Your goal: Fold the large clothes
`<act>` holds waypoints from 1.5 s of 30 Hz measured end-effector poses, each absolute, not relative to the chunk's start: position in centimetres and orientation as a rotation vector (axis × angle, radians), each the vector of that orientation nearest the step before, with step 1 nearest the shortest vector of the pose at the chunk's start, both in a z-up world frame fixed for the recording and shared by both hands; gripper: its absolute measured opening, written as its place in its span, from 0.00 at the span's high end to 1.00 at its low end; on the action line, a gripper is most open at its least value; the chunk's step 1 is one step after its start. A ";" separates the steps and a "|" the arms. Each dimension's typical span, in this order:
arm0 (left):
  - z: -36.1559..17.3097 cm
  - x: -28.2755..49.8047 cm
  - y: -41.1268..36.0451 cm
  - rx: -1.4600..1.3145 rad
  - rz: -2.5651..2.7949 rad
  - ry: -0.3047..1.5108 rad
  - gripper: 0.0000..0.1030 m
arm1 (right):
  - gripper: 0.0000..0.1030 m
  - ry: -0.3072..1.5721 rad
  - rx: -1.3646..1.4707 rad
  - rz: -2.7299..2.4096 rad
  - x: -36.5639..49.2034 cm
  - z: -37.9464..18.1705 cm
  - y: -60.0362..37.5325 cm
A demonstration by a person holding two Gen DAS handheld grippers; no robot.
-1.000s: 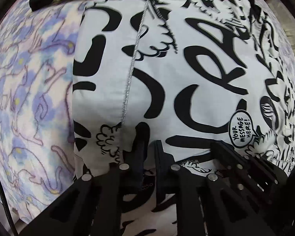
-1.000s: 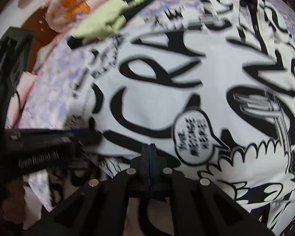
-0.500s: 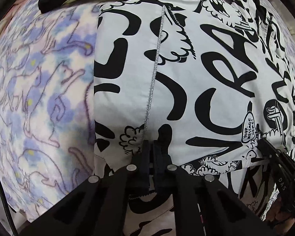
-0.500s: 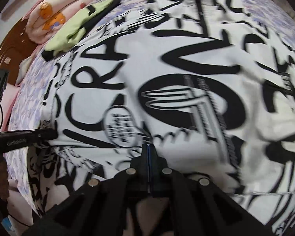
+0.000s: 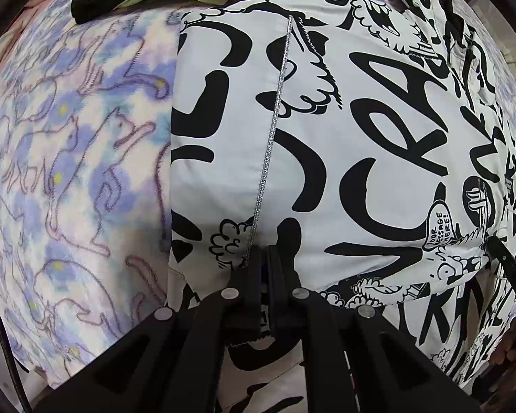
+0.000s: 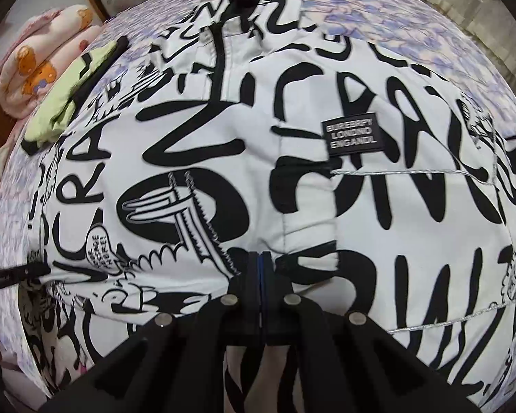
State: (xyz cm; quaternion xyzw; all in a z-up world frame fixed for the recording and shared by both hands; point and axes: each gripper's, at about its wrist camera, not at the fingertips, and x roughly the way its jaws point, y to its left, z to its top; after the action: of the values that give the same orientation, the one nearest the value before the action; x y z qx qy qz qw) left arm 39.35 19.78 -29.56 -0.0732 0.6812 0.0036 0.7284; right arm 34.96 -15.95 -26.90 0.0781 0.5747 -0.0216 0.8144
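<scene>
- since a second ago my right gripper (image 6: pixel 260 261) has slid along the jacket (image 6: pixel 258 144), from beside the speech-bubble print (image 6: pixel 101 246) to a spot below the black label patch (image 6: pixel 351 136); my left gripper (image 5: pixel 265 265) has hardly shifted and its jaws have gone from a narrow gap to closed.
- the jacket, white with black lettering, lies spread on the purple cat-print blanket (image 5: pixel 68 172), with a folded-over panel whose edge runs between both grippers.
- left jaws are pinched tight at that edge, at the near end of the jacket's silver seam (image 5: pixel 271 130); a scrap of fabric shows between them, so i judge they hold the jacket.
- right jaws are fully together at the jacket's near edge; i cannot tell whether cloth is caught in them.
- to fold well, i keep both grips at equal height along the jacket's edge so the crease stays straight.
- i carry the edge across the jacket, away from the green garment (image 6: pixel 68 96) that sits just beside its far corner.
- risk: one layer slips out and the fold skews.
</scene>
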 end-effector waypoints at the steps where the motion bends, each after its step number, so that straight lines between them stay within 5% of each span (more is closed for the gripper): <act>1: -29.3 39.5 19.6 -0.161 0.011 1.506 0.97 | 1.00 1.225 0.175 -0.054 35.1 -26.6 -15.8; 12: -23.9 45.1 17.2 -0.139 -0.149 1.427 0.97 | 1.00 1.066 0.303 0.217 40.3 -22.9 -8.8; 26: -29.6 53.3 14.8 -0.335 -0.255 1.430 0.97 | 1.00 1.086 0.349 0.307 47.3 -28.9 -1.9; 45: -29.3 53.8 21.3 -0.335 -0.164 1.334 0.99 | 1.00 1.085 0.332 -0.078 45.8 -29.2 -13.6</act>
State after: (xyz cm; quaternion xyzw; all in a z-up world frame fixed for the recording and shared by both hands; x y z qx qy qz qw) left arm 53.77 21.26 -29.25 -0.1545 0.6148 -0.0755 0.7697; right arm 45.80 -13.57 -29.24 0.1571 0.5135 -0.0369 0.8428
